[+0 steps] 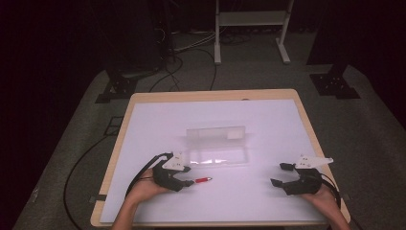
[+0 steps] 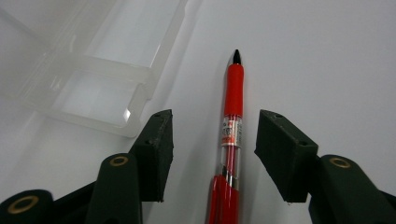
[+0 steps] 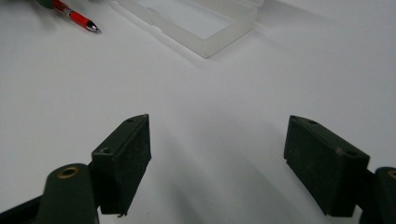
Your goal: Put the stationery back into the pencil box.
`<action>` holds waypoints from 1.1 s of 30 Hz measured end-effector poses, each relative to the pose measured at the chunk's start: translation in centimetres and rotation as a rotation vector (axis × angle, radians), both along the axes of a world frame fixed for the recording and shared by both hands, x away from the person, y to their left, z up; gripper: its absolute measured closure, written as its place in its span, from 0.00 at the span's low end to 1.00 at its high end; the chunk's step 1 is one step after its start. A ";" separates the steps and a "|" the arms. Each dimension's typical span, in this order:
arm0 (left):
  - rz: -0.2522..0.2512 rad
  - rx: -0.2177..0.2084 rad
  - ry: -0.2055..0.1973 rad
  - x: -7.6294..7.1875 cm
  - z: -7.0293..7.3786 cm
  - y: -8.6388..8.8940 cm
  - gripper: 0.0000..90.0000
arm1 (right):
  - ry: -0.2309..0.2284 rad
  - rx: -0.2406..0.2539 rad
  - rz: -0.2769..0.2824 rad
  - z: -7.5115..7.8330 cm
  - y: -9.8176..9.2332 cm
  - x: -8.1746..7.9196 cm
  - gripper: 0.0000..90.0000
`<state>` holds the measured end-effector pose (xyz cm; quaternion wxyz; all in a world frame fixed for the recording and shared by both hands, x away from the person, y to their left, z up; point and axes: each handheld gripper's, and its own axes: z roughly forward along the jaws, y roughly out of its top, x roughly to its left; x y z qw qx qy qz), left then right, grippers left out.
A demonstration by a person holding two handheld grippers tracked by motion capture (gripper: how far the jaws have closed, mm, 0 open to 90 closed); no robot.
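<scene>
A red pen [image 2: 232, 121] with a black tip lies flat on the white table, between the jaws of my left gripper [image 2: 212, 154]. The jaws stand open on either side of the pen and do not touch it. In the high view the pen [image 1: 203, 180] pokes out to the right of the left gripper [image 1: 184, 181]. A clear plastic case [image 1: 218, 146] lies open at the table's middle, its lid raised at the back. My right gripper [image 1: 280, 175] rests open at the right with nothing between its jaws, seen too in the right gripper view [image 3: 217, 158].
The white table surface [image 1: 268, 115] has a wooden rim. The clear case's corner [image 2: 121, 116] sits just left of my left jaws. A white stand [image 1: 251, 28] and cables lie on the dark floor beyond the table.
</scene>
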<state>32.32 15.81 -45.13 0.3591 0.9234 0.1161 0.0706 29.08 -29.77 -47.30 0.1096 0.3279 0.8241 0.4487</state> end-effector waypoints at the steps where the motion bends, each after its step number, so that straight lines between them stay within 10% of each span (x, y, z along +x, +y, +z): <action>1: -0.002 0.004 0.003 0.0 -0.1 0.0 0.53 | 0.000 0.000 0.000 0.0 0.0 0.0 0.25; 33: -0.060 0.057 0.025 0.0 -0.6 -0.5 0.77 | -0.001 -0.002 0.002 0.0 0.0 0.0 0.25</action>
